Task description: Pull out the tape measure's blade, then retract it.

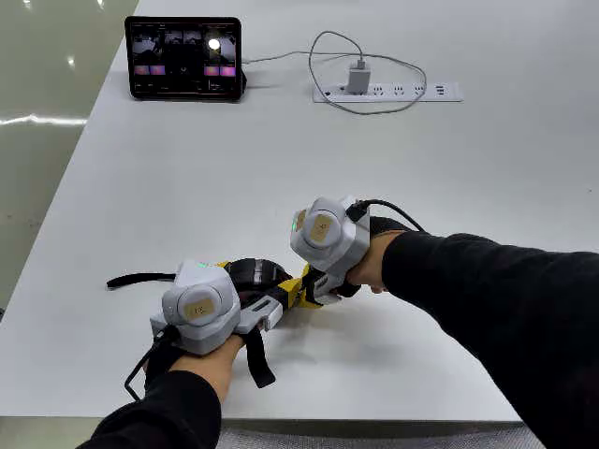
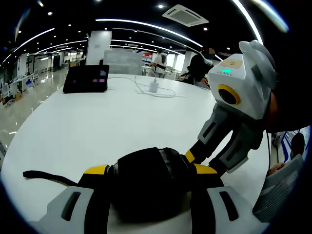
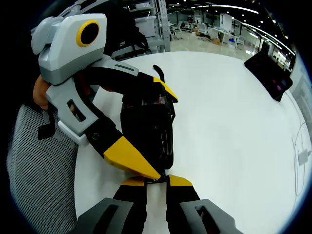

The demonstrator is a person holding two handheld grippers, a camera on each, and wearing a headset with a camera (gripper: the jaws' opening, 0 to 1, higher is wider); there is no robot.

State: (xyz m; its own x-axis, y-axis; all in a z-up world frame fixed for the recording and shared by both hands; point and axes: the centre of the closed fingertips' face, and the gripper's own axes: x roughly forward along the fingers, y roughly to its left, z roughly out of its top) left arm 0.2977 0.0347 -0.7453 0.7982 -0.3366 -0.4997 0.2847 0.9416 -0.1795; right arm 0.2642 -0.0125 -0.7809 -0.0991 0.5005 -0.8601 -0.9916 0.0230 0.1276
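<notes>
The black tape measure (image 1: 255,274) lies on the white table (image 1: 281,168) near its front edge, and its black wrist strap (image 1: 138,279) trails off to the left. My left gripper (image 1: 257,282) is shut on the tape measure (image 2: 151,187), with a yellow-tipped finger (image 2: 96,170) on each side of the case. My right gripper (image 1: 307,286) meets it from the right. In the right gripper view, my right gripper (image 3: 157,181) is pinched on the blade's end hook (image 3: 157,178), at the mouth of the case (image 3: 146,126). No length of blade is visible.
A tablet (image 1: 182,58) stands at the far left of the table. A white power strip (image 1: 388,92) with a plugged charger (image 1: 359,77) and looped cable lies at the far middle. The table's front edge (image 1: 281,421) runs just below my hands. A mesh chair (image 3: 39,161) is nearby.
</notes>
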